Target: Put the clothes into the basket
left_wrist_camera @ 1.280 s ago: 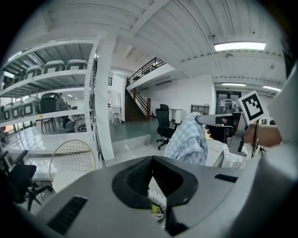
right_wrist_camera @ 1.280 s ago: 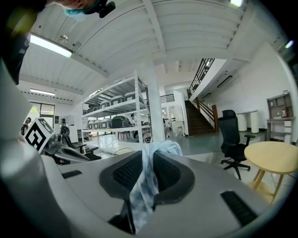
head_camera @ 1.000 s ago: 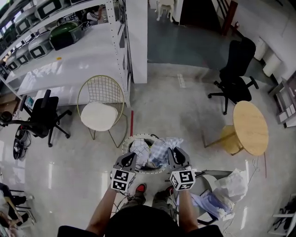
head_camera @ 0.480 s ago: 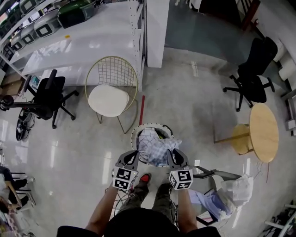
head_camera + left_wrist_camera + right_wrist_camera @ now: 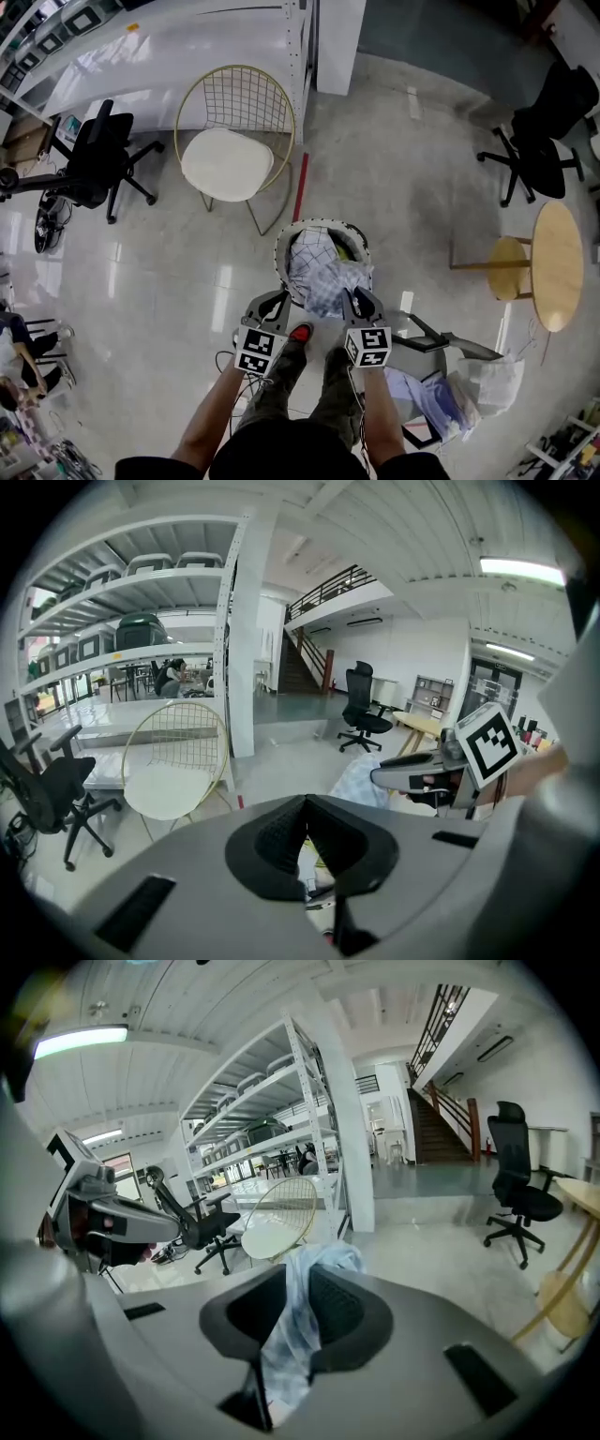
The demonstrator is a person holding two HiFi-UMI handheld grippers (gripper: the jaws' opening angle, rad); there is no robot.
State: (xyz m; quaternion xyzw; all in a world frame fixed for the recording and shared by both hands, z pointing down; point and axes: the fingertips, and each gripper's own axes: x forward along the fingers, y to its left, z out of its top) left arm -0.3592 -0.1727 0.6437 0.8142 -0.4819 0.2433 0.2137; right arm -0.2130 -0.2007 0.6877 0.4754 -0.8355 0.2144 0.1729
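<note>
A round wire basket [image 5: 284, 246] stands on the floor in front of my feet, with checked clothes lying inside. My right gripper [image 5: 356, 298] is shut on a light blue checked cloth [image 5: 330, 279] that hangs over the basket's near rim. In the right gripper view the cloth [image 5: 284, 1349] runs between the right gripper's [image 5: 302, 1277] pads and droops below them. My left gripper [image 5: 275, 305] sits beside it at the near left rim. In the left gripper view the left gripper's [image 5: 306, 799] tips meet with nothing gripped.
A gold wire chair [image 5: 236, 141] with a white cushion stands beyond the basket. Black office chairs [image 5: 92, 173] [image 5: 542, 141] stand left and right. A round wooden table [image 5: 557, 267] is at right. More clothes [image 5: 439, 394] lie on a seat by my right leg.
Both grippers have sunk toward the basket, and the blue cloth has come down with the right one to the basket's near rim. The left gripper stays shut and empty.
</note>
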